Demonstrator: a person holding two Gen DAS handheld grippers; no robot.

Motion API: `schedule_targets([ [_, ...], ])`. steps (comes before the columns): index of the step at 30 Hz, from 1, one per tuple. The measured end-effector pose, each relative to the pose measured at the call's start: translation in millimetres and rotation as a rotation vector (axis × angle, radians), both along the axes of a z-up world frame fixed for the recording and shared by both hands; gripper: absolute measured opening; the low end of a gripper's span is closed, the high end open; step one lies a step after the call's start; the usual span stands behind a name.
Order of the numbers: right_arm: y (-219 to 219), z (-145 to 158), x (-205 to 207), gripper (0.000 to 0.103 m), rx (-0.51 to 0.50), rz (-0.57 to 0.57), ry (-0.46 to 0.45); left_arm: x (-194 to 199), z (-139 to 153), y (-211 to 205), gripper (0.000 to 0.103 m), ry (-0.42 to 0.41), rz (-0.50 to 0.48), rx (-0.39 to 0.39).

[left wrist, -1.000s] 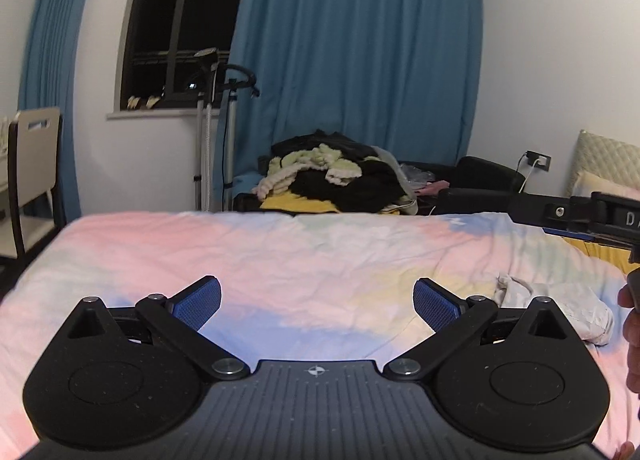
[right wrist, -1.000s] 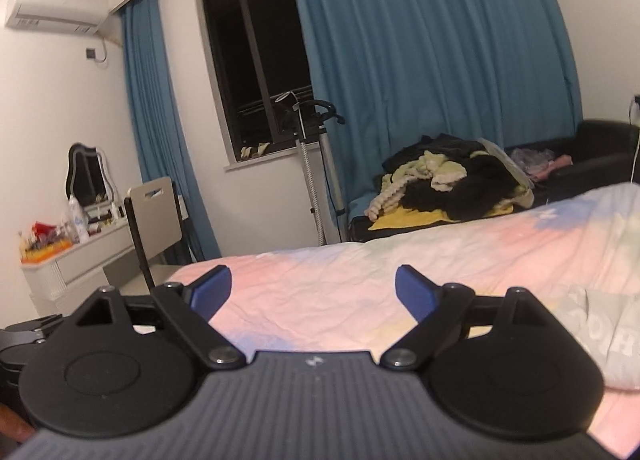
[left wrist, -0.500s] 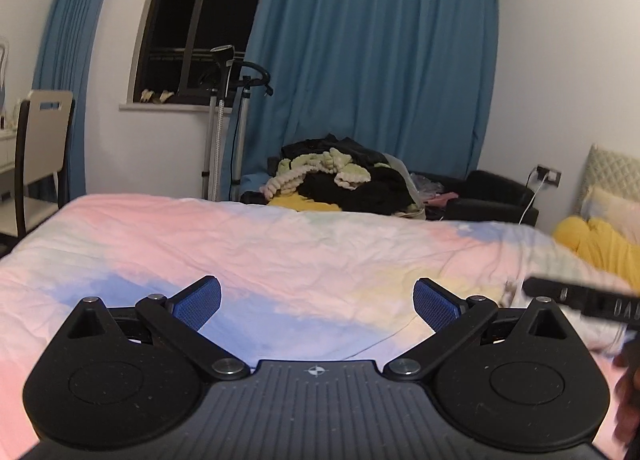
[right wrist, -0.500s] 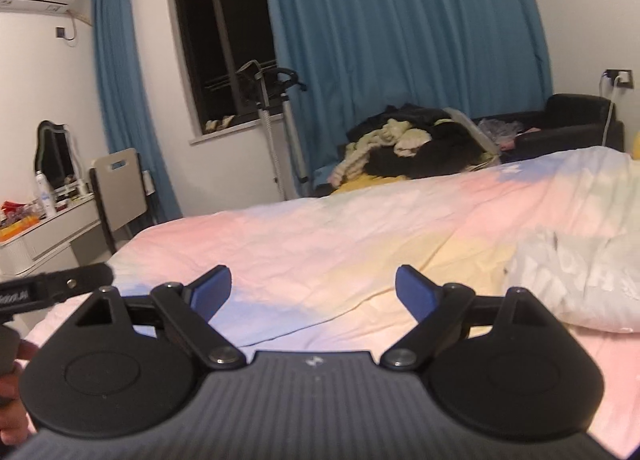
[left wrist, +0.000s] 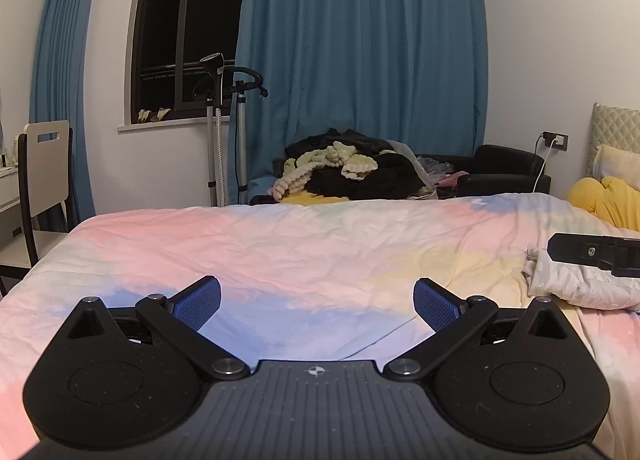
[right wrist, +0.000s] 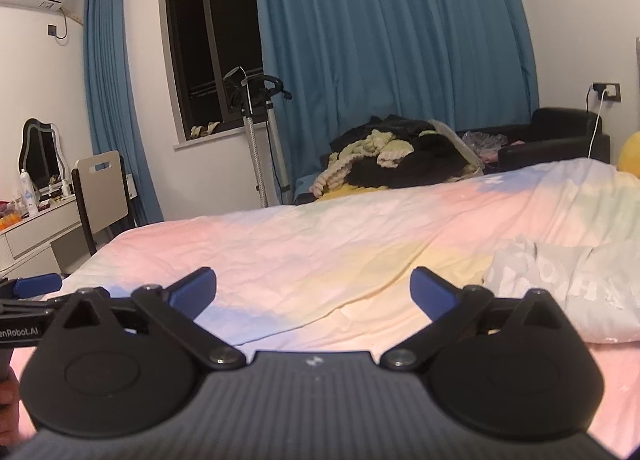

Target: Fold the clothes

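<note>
Two hand-held grippers: left hand-held gripper (left wrist: pixel 317 302), right hand-held gripper (right wrist: pixel 313 290). One white garment (right wrist: pixel 568 284) right of both. One bed (left wrist: pixel 280 244). One chair (right wrist: pixel 104 189). One clothes pile (left wrist: pixel 348 173) beyond.

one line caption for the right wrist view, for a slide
Open right gripper hovers over pastel bedsheet, crumpled white garment lying to its right.

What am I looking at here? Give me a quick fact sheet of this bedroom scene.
surface: bed with a pastel sheet
garment: crumpled white garment lying on the bed, unfolded
left claw: open, holding nothing
right claw: open, holding nothing, garment to its right
background: clothes pile beyond the bed, blue curtain
</note>
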State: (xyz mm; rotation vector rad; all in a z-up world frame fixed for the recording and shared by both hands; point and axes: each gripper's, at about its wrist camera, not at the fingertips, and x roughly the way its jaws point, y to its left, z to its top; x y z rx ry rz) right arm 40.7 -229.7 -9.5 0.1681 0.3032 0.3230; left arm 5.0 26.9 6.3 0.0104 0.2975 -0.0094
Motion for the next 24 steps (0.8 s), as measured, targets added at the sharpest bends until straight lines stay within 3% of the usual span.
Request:
schedule_targets([
  [24,0.0,-1.5,-1.3,0.103,-0.020,0.002,0.001,0.8,0.8,6.8,0.103,0.005,0.027,-0.014],
])
